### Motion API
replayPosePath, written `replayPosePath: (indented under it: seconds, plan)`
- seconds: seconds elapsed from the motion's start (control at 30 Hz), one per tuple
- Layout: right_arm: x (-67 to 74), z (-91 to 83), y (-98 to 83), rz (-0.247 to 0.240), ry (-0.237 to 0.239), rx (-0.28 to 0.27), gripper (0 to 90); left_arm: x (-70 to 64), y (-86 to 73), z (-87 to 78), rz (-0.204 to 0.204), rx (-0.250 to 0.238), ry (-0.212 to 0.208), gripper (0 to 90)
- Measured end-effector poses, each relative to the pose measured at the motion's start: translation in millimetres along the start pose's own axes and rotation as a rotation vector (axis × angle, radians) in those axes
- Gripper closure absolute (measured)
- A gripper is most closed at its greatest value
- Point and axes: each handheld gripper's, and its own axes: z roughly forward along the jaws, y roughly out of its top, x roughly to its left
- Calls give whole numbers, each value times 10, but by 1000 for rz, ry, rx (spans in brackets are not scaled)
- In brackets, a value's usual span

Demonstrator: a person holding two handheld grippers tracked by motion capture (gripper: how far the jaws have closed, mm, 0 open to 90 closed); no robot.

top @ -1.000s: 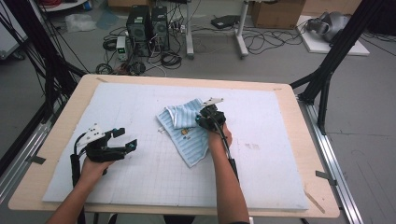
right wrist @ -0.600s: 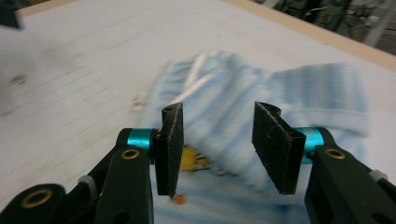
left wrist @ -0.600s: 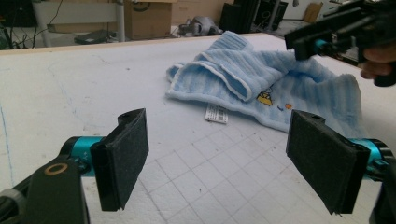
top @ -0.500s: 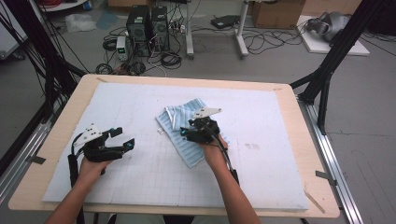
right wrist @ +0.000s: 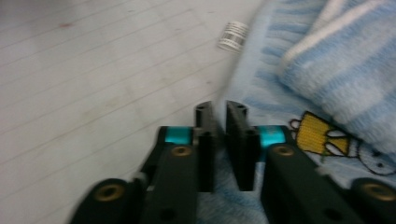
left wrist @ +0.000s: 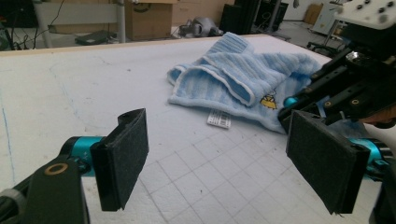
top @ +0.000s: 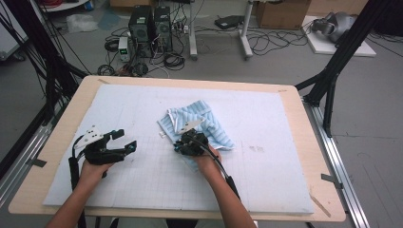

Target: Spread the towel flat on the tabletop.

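Observation:
A light blue striped towel [top: 209, 122] lies crumpled in the middle of the white mat [top: 285, 156]. In the right gripper view, my right gripper [right wrist: 220, 112] is shut on the towel's [right wrist: 327, 56] thin near edge, beside a small yellow cartoon patch [right wrist: 317, 131]. From above, that right gripper [top: 180, 142] sits at the towel's near-left corner. My left gripper [top: 126, 139] rests open low over the mat to the left, apart from the towel [left wrist: 233, 74]. Its jaws [left wrist: 224, 163] stand wide with nothing between them.
A small white striped tag [left wrist: 218, 119] lies on the mat at the towel's edge, the same tag [right wrist: 233, 36] lying ahead of the right jaws. The mat covers a wooden table [top: 316, 142]. Black frame legs [top: 332, 71], cables and computer towers [top: 147, 23] stand beyond the far edge.
My right gripper has slid along the towel toward the near left, and the towel's near part has bunched under it. The left gripper has barely moved.

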Motion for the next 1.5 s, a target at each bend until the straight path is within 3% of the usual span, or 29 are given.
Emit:
replayPosePath:
  seconds: [0.03, 0.1, 0.3, 0.5, 0.6, 0.77, 0.83, 0.87, 0.9, 0.93, 0.97, 1.0, 1.03, 1.1, 1.17, 1.2, 1.23, 1.33, 1.37, 1.4, 1.43, 1.5]
  plan:
    - [27, -25, -35, -12, 57, -5, 862, 1, 1, -3, -1, -1, 0, 215]
    - [80, -62, -93, -16, 115, -11, 865, 4, 2, -7, -1, -2, 5, 214]
    - [295, -238, -307, -76, 258, -17, 868, 6, 6, -13, 0, -4, 6, 214]
    - [452, -444, -536, -108, 343, -27, 868, 3, 8, -13, 1, -6, 8, 215]
    - [500, -552, -666, -112, 350, -40, 870, 7, 7, -13, 1, -1, 8, 215]
    - [585, -719, -818, -136, 409, -30, 870, 5, 5, -7, 5, 1, 12, 215]
    - [592, -753, -829, -138, 409, -39, 830, 3, 4, -3, 4, 2, 13, 215]
    - [552, -825, -818, -83, 331, -104, 597, 4, 2, 5, 7, 2, 13, 216]
    - [499, -849, -800, -44, 288, -139, 567, 4, 2, 5, 7, 2, 13, 216]
    - [499, -849, -800, -44, 288, -139, 567, 3, 1, 10, 7, 4, 13, 216]
    - [429, -850, -748, -11, 184, -156, 487, -1, 1, 21, 8, 7, 11, 216]
    - [429, -850, -748, -11, 184, -156, 487, -1, 1, 21, 8, 7, 11, 216]
    - [391, -769, -679, 15, 84, -124, 450, -6, 1, 25, 7, 8, 10, 216]
    - [359, -654, -615, 22, -16, -88, 454, -8, 0, 31, 11, 13, 7, 216]
    - [329, -543, -568, 29, -51, -53, 486, -7, 0, 30, 11, 14, 8, 216]
    - [323, -494, -553, 40, -50, -27, 509, -7, -1, 29, 8, 12, 9, 216]
    - [321, -466, -545, 47, -39, -34, 562, -7, -2, 28, 5, 11, 9, 216]
    - [337, -474, -537, 31, 21, -26, 811, -6, -6, 27, 6, 13, 9, 216]
    - [347, -482, -544, 19, 50, -25, 845, -9, -6, 30, 8, 18, 9, 217]
    - [347, -482, -544, 19, 50, -25, 845, -9, -6, 30, 8, 18, 9, 217]
    - [375, -491, -563, 8, 129, -21, 849, -15, -7, 35, 7, 16, 8, 218]
    - [440, -503, -593, -23, 206, -19, 849, -17, -7, 36, 7, 16, 10, 218]
